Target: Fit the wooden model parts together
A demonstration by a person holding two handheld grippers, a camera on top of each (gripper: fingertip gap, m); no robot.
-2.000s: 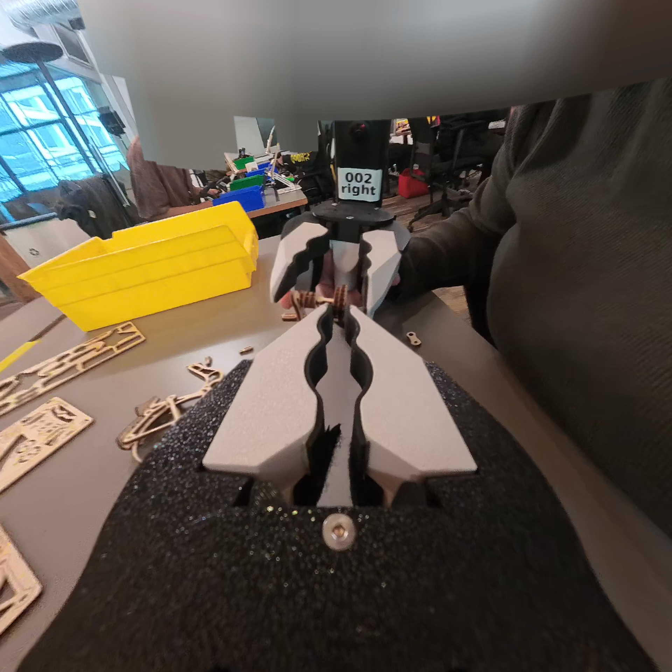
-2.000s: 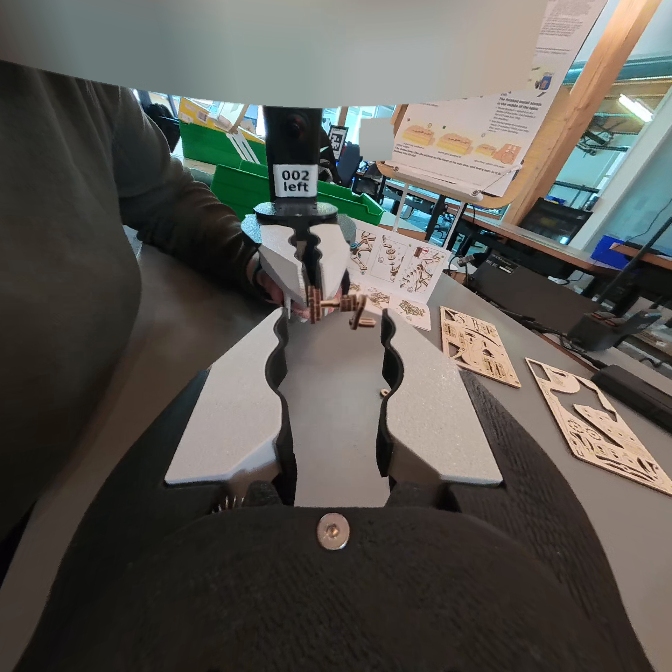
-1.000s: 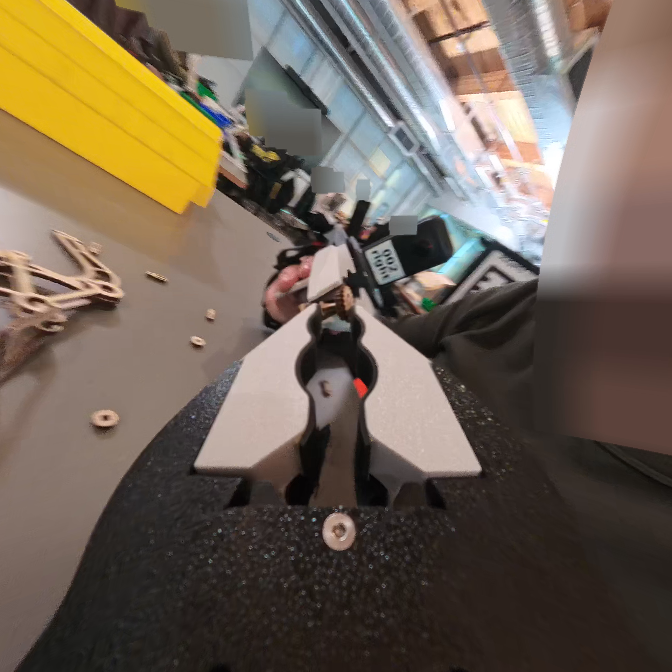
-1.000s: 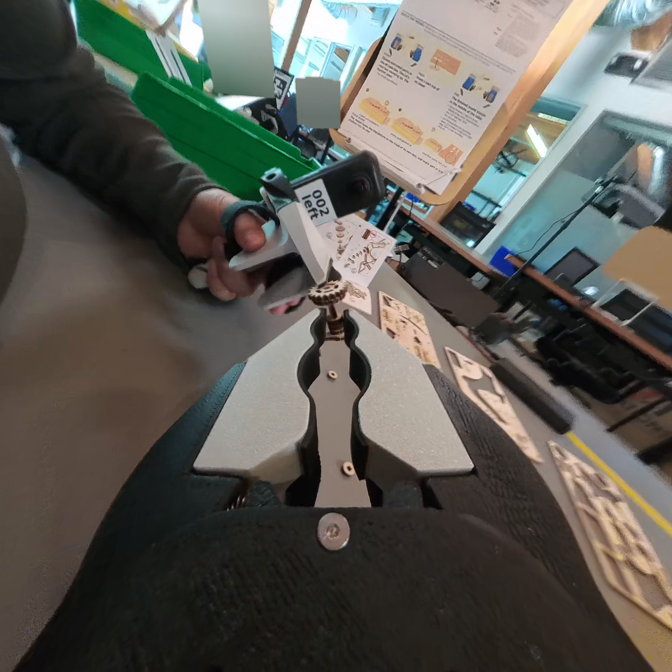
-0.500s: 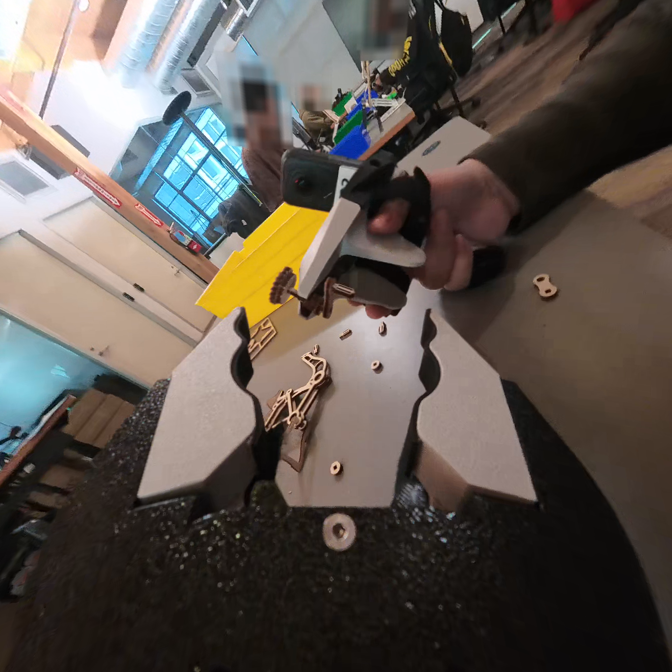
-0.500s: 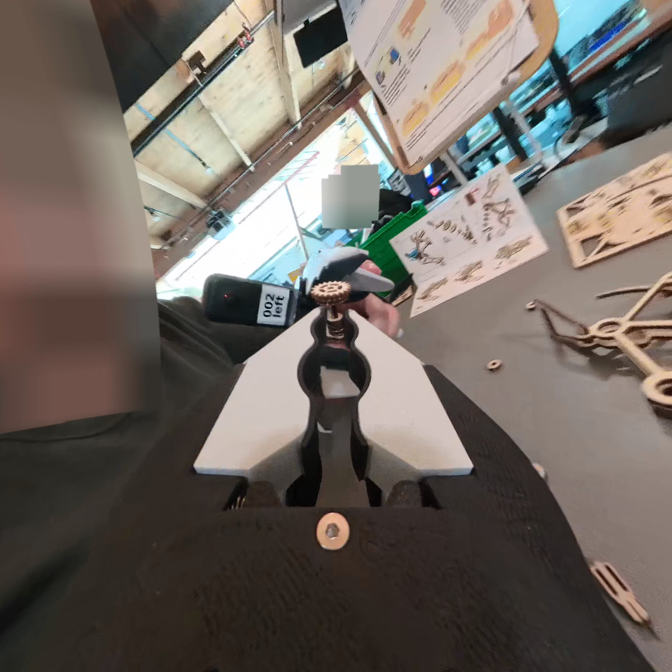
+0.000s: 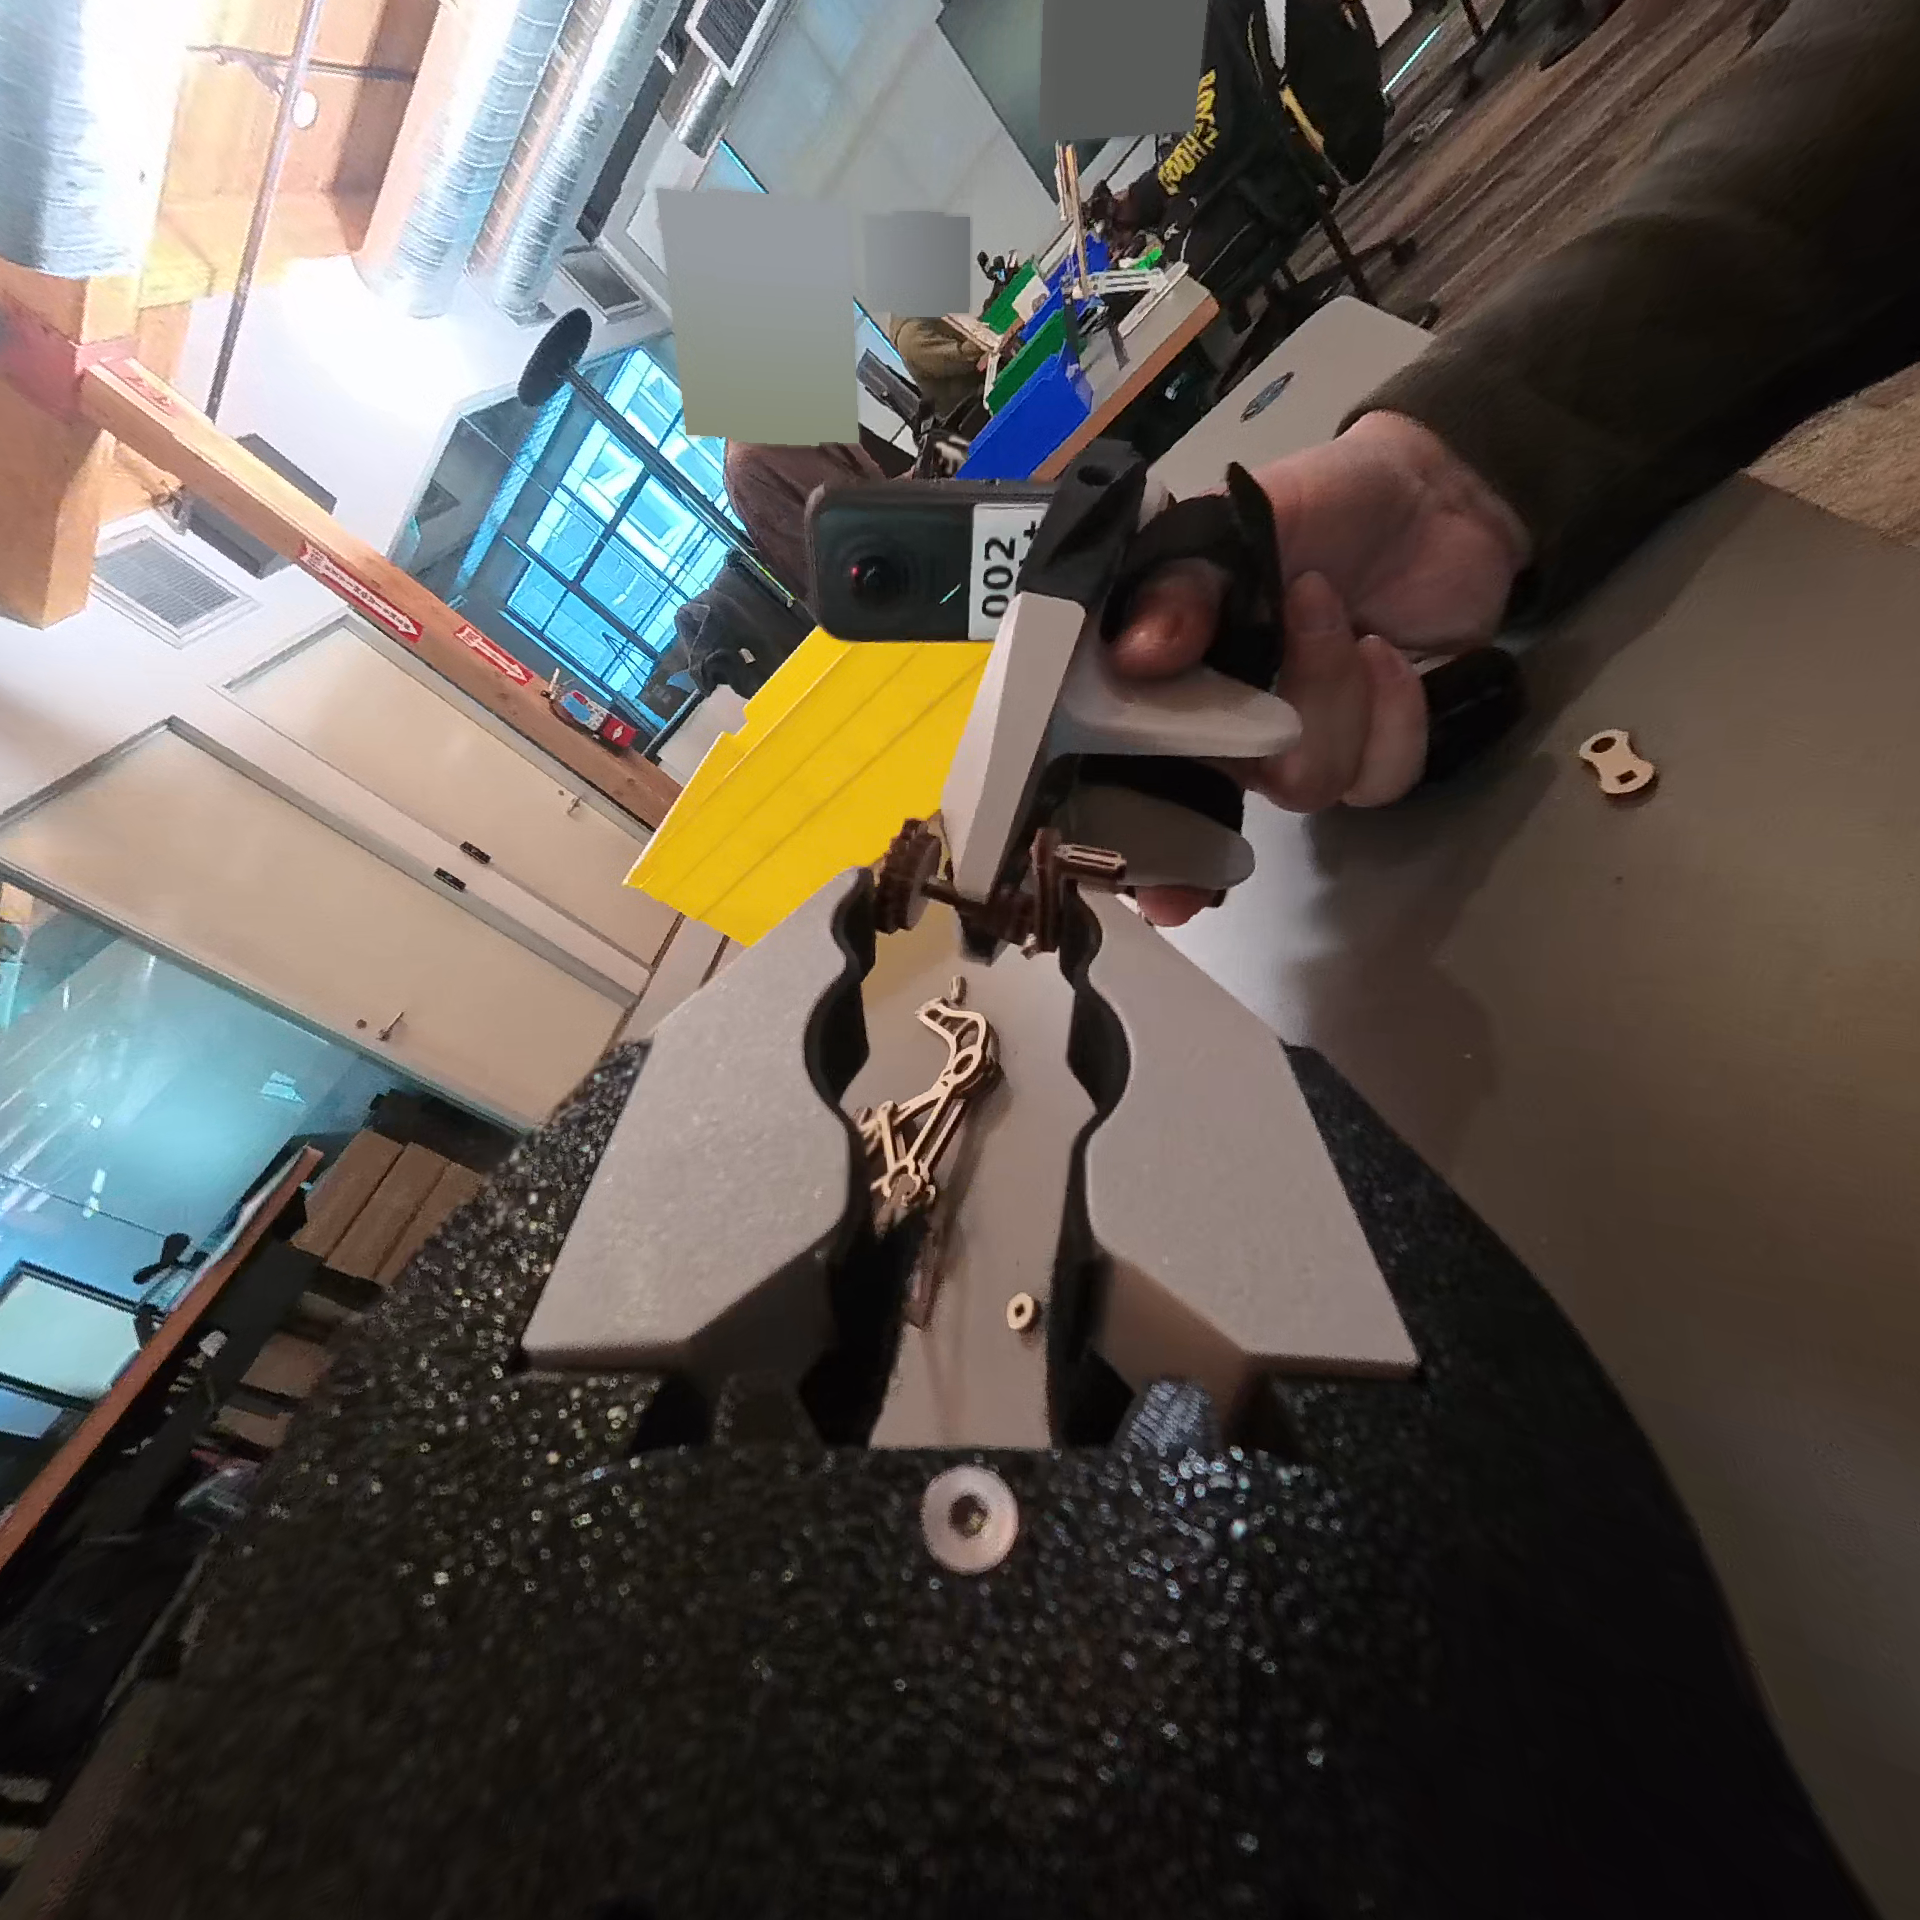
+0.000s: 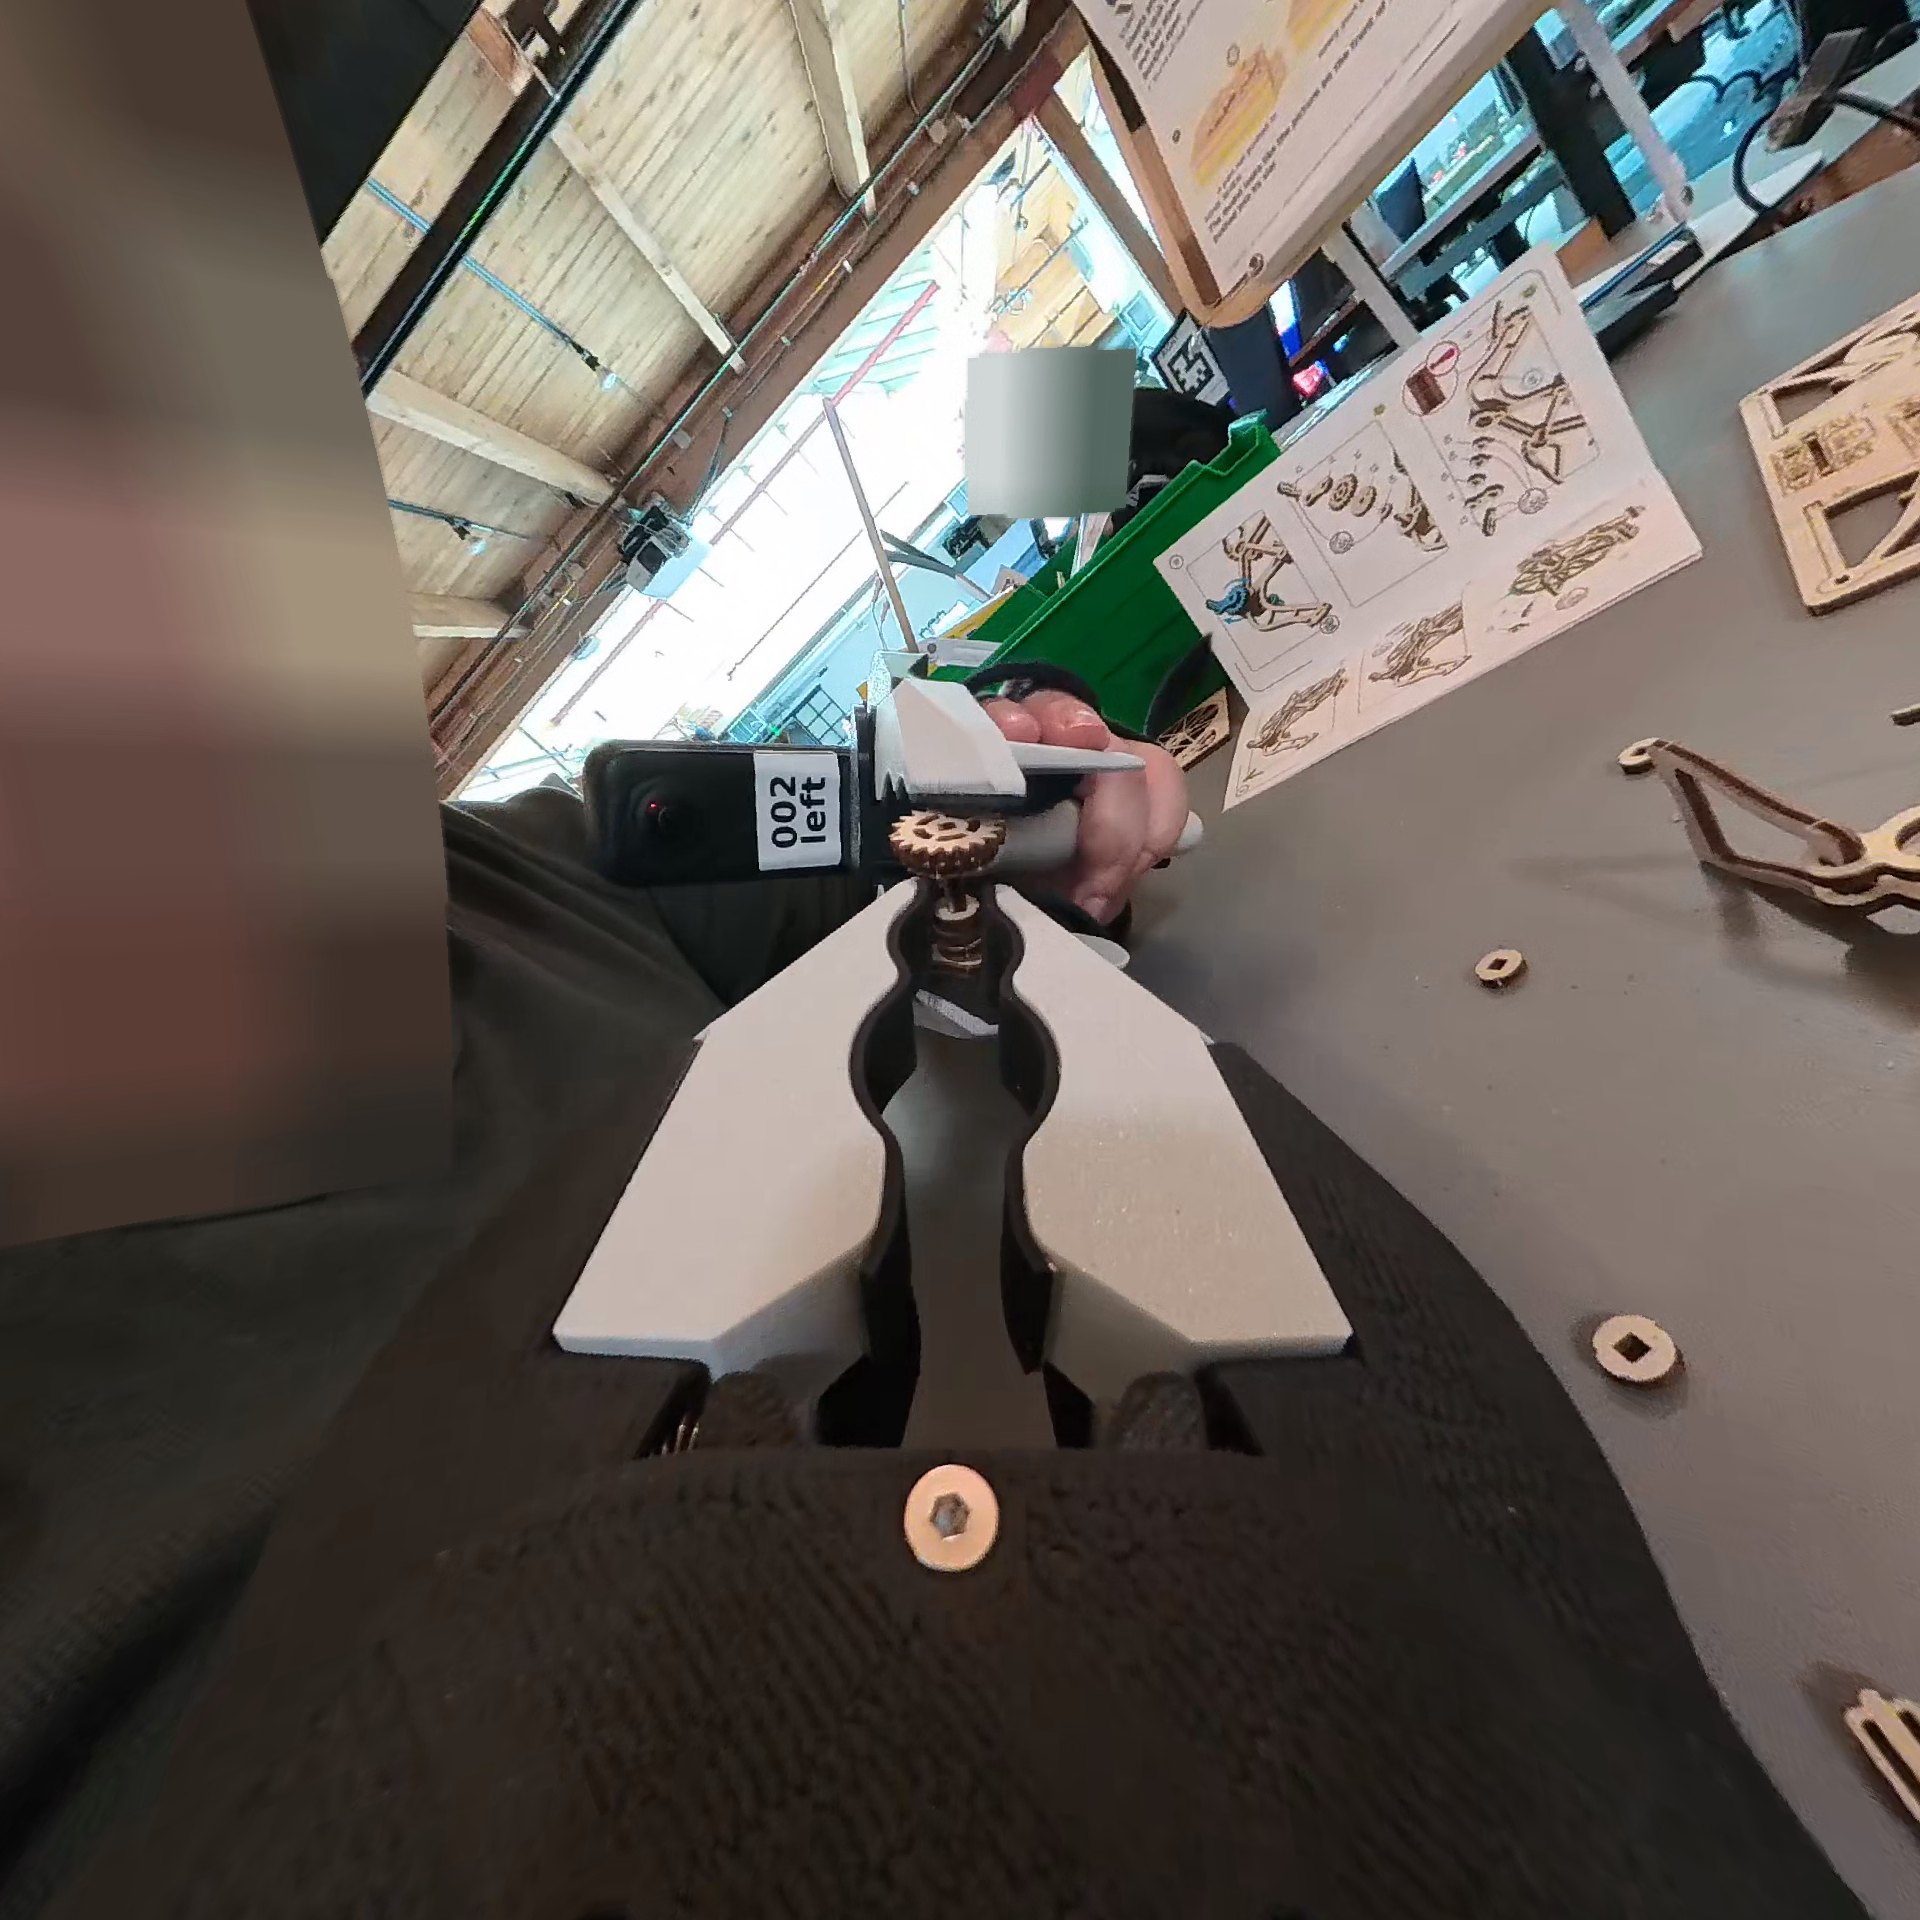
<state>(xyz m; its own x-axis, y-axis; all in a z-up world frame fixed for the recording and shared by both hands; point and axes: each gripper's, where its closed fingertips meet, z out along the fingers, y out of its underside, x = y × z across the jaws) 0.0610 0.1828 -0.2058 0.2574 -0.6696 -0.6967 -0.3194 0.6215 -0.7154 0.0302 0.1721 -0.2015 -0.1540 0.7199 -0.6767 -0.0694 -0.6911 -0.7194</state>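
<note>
A small wooden assembly, a toothed gear [image 8: 945, 836] on a thin axle with a stack of discs, is held in the air above the grey table. My right gripper [image 8: 951, 920] is shut on the axle just below the gear. In the left wrist view the assembly [image 7: 987, 899] lies crosswise between the tips of my left gripper [image 7: 971, 904], with the gear by one tip and a crank piece [image 7: 1081, 864] by the other. The left jaws are partly open; I cannot tell if they touch the ends. The right gripper's fingers [image 7: 1013, 727] come down onto the axle.
A yellow bin [image 7: 831, 790] stands behind. A wooden frame piece [image 7: 935, 1101], a washer [image 7: 1021, 1312] and a link [image 7: 1616, 767] lie on the table. An instruction sheet [image 8: 1434, 540], a green bin [image 8: 1122, 603], a cut sheet [image 8: 1849, 478] and loose washers [image 8: 1636, 1349] lie to the right. The tips of both grippers are at nearly the same place. The washer [image 7: 1021, 1312] is about 11 centimetres from my right fingertips. The right camera catches it too, in the right wrist view [image 8: 1518, 977].
The left gripper let go of the gear and opened wide. Its jaws have since narrowed and come up around the assembly. The right gripper stays shut on the axle.
</note>
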